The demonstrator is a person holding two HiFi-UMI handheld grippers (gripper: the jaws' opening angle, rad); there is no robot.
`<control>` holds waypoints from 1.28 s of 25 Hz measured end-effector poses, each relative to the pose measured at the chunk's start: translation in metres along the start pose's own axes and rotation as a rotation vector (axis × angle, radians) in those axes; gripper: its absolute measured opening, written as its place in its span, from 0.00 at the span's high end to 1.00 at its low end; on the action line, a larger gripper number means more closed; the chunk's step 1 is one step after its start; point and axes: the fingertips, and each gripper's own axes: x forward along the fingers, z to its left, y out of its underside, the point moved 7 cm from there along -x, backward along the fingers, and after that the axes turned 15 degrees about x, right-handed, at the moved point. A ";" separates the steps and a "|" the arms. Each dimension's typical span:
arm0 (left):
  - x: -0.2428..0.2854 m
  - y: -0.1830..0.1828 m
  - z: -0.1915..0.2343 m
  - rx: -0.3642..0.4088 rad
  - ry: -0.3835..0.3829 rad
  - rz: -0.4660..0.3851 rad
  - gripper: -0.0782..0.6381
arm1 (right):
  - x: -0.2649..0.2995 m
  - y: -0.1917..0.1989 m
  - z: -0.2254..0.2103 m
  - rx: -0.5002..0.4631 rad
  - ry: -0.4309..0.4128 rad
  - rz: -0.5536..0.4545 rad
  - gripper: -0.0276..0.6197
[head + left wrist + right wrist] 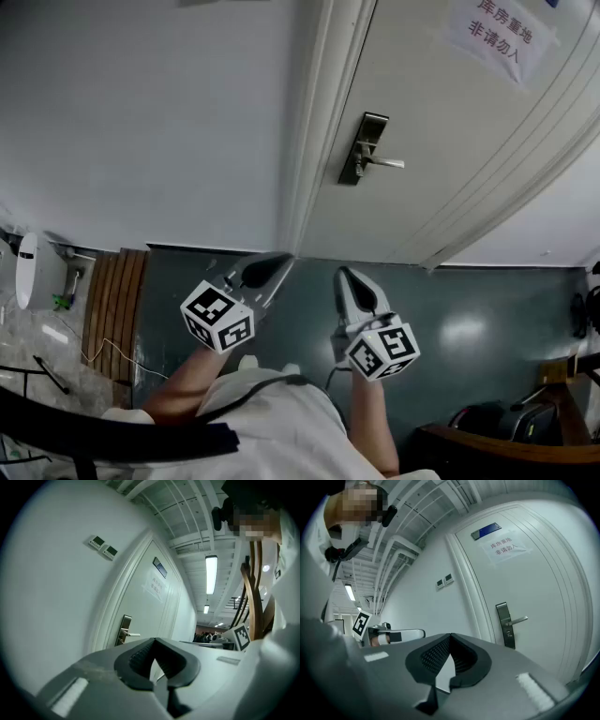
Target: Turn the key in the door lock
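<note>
Right now both grippers are hovering level in front of the door (441, 131), and neither one is touching it. In the head view the left gripper (281, 261) and the right gripper (347, 277) are pointing side by side towards the bottom of the door frame, each showing its marker cube down near the person's forearms.

Looking along the left gripper (154, 641), its jaws are pressing tip to tip with nothing between them. Over on the right gripper (450, 637) it is the same: jaws clamped together, nothing pinched.

The door lock (364, 148) is sitting on the door's edge just beside the frame, a tall metal plate with a lever handle (386, 163) sticking out level. It is well apart from both grippers. From the left gripper view the lock (123, 630) is showing beyond the jaws and to their left; from the right gripper view the plate (504, 625) is standing off to the right of the jaws. Whether a key is sitting in it is too small to tell.

A paper notice (504, 547) is hanging high on the door under a small blue plate (486, 530), and two wall switches (104, 547) are sitting on the white wall (141, 112) left of the frame. Below, the dark floor (469, 319) is shining.
</note>
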 end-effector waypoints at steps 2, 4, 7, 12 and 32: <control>0.002 0.000 0.000 0.002 -0.007 -0.001 0.88 | 0.000 -0.002 -0.002 -0.008 0.000 -0.004 0.95; 0.005 0.001 0.000 -0.004 -0.010 -0.002 0.88 | -0.001 -0.004 -0.005 -0.007 -0.002 -0.010 0.95; 0.008 0.004 -0.002 -0.011 -0.012 0.000 0.88 | -0.004 -0.006 -0.010 0.002 -0.011 -0.013 0.95; 0.014 0.006 -0.007 -0.005 -0.023 0.009 0.88 | -0.007 -0.005 -0.020 0.014 -0.017 -0.007 0.94; 0.033 0.022 -0.048 -0.001 -0.108 0.039 0.88 | -0.042 -0.005 -0.063 0.012 -0.046 0.053 0.95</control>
